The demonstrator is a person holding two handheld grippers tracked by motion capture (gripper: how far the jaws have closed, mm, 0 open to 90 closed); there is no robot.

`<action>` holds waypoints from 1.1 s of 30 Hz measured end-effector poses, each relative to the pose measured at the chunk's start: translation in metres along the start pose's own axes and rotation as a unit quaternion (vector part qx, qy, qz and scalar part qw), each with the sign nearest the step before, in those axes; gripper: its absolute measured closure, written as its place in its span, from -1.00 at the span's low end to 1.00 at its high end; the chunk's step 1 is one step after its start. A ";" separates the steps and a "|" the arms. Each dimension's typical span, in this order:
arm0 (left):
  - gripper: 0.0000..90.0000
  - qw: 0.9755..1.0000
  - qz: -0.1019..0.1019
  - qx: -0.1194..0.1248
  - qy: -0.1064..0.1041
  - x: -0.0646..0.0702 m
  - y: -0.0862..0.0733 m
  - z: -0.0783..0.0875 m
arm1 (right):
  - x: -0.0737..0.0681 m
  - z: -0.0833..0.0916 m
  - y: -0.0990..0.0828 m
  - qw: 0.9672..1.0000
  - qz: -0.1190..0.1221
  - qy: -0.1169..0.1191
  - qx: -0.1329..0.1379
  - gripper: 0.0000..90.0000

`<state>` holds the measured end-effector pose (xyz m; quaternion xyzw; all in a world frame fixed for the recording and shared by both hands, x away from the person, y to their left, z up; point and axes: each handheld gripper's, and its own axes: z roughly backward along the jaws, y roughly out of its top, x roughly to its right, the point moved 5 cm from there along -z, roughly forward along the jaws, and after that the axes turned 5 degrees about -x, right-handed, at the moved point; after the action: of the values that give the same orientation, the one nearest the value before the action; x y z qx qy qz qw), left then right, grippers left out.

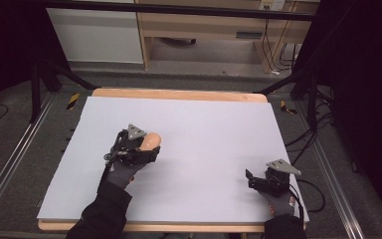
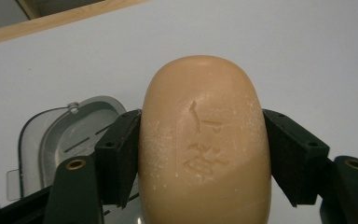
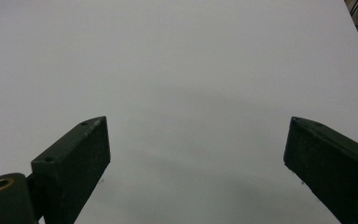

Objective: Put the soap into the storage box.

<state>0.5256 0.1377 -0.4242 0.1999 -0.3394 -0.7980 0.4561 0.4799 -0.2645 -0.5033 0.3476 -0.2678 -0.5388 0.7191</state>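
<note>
White tabletop [image 1: 204,144], big and mostly bare. Left hand-held gripper [image 2: 200,154] pinching tan soap [image 2: 205,140], lifted beside a clear soap dish [image 2: 51,140]. Probably moving soap; next, needs a gentle set-down. Right hand-held gripper [image 3: 196,158] spread wide, holding nothing, well apart, not in the way.

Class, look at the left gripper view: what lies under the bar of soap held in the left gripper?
Under the soap, a grey dish with a slotted floor shows at one side, on the white table. The soap and fingers cover the rest of it.
</note>
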 end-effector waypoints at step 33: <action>-0.29 0.997 0.057 -0.019 0.057 -0.056 -0.014 -0.021 | 0.000 0.000 0.000 1.000 0.000 0.001 -0.002 -0.84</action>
<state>0.5585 0.1837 -0.4486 0.2169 -0.3082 -0.7645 0.5230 0.4800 -0.2644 -0.5038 0.3471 -0.2659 -0.5392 0.7198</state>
